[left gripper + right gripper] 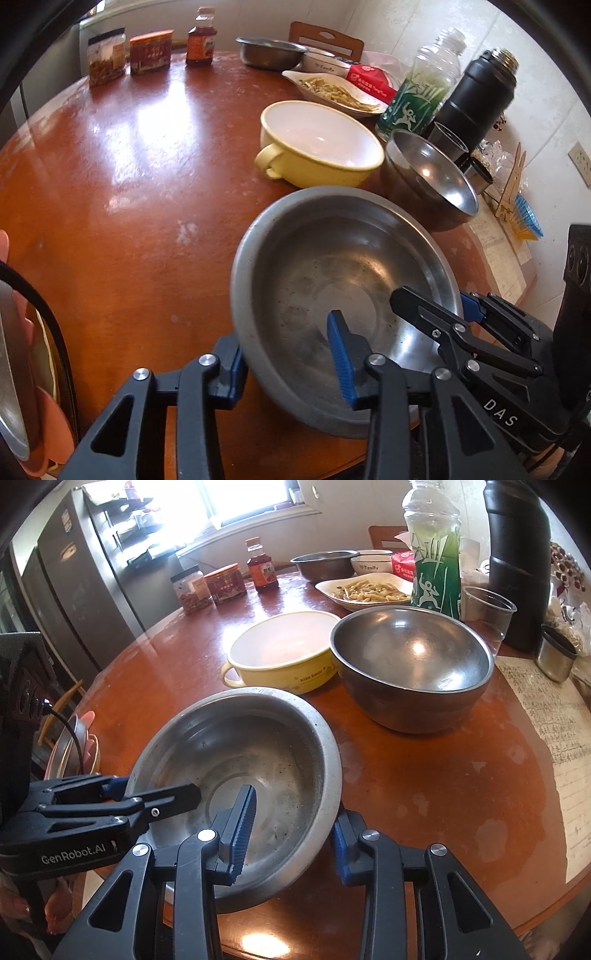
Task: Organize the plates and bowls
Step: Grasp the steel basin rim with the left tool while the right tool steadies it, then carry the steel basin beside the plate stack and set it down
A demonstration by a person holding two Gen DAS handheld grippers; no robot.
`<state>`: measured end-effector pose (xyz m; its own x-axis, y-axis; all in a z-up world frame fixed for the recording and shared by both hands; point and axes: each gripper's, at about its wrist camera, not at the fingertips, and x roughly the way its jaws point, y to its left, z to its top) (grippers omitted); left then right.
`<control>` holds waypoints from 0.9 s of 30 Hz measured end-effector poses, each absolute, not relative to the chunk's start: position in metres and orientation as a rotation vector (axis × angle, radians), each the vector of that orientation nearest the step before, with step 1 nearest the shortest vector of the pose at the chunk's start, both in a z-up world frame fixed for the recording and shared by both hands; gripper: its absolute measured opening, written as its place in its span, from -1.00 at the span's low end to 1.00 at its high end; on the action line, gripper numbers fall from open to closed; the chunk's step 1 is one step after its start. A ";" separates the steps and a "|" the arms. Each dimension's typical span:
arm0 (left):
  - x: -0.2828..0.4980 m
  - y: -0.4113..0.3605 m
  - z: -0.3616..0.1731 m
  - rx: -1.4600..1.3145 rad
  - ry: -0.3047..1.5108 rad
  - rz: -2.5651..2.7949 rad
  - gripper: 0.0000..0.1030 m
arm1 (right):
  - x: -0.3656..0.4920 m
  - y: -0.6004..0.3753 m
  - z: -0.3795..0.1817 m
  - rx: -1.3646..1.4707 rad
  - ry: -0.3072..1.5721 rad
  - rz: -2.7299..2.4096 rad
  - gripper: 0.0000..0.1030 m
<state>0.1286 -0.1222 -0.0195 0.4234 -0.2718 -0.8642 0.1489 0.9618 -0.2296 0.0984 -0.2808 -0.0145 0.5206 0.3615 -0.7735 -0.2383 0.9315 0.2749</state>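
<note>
Wide steel basin (343, 295) at the near edge of the round wooden table (129, 184), low centre in both views. Dull grey, broad flat rim, interior scuffed and speckled with dark spots, raised ring at its base.

Left gripper (291, 350): jaws apart, straddling the basin's near rim, one blue pad (341, 354) inside the bowl, the other outside the wall. Not pressed shut on the rim.

Right gripper (291, 838): likewise apart across the rim, one pad (243, 827) inside, one outside at the right.

Behind the basin, mid-frame: yellow handled bowl (284, 657), white inside, empty. Just right of it, touching or nearly so, a deep polished steel bowl (413, 664), empty.

Upper frame: white plate of pale food strips (365, 589), another steel bowl (325, 565).
</note>
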 end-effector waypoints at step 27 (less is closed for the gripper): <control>0.108 -0.106 -0.007 -0.135 1.061 -0.249 -0.23 | 0.090 -0.264 -0.004 0.112 0.947 0.388 -0.28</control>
<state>0.1076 -0.1063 -0.0071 0.4632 -0.2671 -0.8450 0.1372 0.9636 -0.2294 0.0901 -0.2642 -0.0037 0.5210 0.3713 -0.7686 -0.2744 0.9255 0.2611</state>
